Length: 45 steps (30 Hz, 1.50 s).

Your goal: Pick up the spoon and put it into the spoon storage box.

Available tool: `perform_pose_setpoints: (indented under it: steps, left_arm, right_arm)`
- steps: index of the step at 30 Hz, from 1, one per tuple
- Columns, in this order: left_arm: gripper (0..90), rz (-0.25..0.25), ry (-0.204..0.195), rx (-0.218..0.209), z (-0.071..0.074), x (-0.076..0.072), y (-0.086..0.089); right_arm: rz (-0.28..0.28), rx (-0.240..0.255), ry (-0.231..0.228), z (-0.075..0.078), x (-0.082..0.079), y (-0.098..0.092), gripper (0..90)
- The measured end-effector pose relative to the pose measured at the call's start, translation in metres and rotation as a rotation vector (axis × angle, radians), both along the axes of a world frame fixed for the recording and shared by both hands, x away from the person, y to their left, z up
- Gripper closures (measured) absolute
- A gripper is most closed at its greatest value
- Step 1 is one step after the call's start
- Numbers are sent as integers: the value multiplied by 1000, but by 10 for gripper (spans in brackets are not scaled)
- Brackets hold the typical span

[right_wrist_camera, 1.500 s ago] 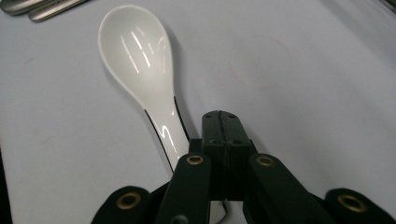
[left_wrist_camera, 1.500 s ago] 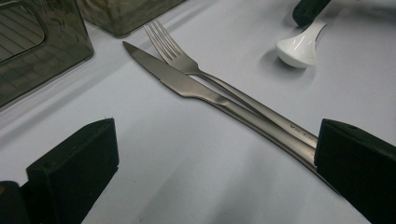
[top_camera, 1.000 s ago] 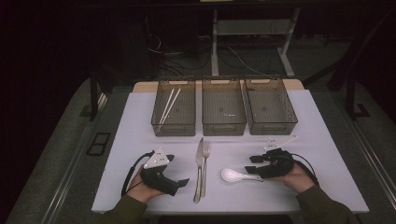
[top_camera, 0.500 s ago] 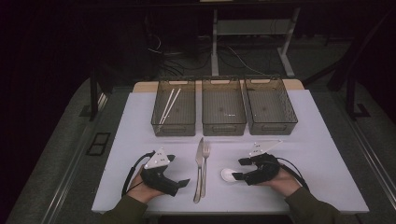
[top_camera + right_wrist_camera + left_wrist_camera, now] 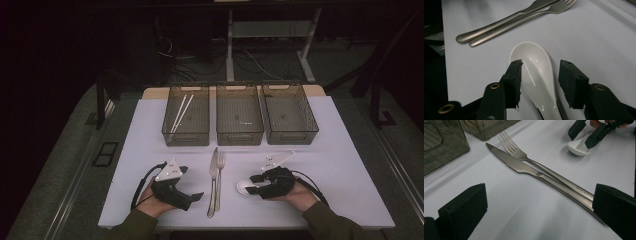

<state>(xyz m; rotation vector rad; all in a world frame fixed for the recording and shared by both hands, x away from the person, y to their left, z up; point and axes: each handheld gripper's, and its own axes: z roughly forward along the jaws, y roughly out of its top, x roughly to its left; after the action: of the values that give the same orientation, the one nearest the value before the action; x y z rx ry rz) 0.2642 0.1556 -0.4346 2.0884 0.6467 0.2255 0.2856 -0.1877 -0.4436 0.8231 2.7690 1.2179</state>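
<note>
Dim room, white-topped bench [image 5: 345, 165] under light, grey carpeted floor [image 5: 65, 165] around it, cables [image 5: 250, 60] and white desk frame [image 5: 230, 45] at 12 o'clock, black floor outlet [image 5: 105, 154] at 9 o'clock.

Knife [image 5: 213, 172] and fork [image 5: 220, 175] lie between grippers; bins [image 5: 239, 115] block counter [image 5: 340, 165] rear; sides open.

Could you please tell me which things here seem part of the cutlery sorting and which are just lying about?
Likely in the job:
white spoon, between the open right gripper jaws
knife
fork
three bins
chopsticks
left gripper

Lying about:
floor cables
table frame
</note>
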Motion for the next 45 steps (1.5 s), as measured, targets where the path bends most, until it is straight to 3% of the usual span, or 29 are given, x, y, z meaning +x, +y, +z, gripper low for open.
perform_pose_setpoints:
  steps: [17,22,31,45]
  left_arm:
    - [0,-17,-4,9,-1,0,-1]
    - [0,-21,-4,7,-1,-1,-1]
    - [0,-35,-8,0,-2,-1,-1]
    - [0,-43,-11,-9,-3,0,0]
  right_arm:
    - [88,-85,-31,0,-10,10,670]
    - [116,-116,-60,0,-11,10,680]
    - [144,-124,-67,1,-12,10,771]
    - [137,-136,-68,4,-11,9,794]
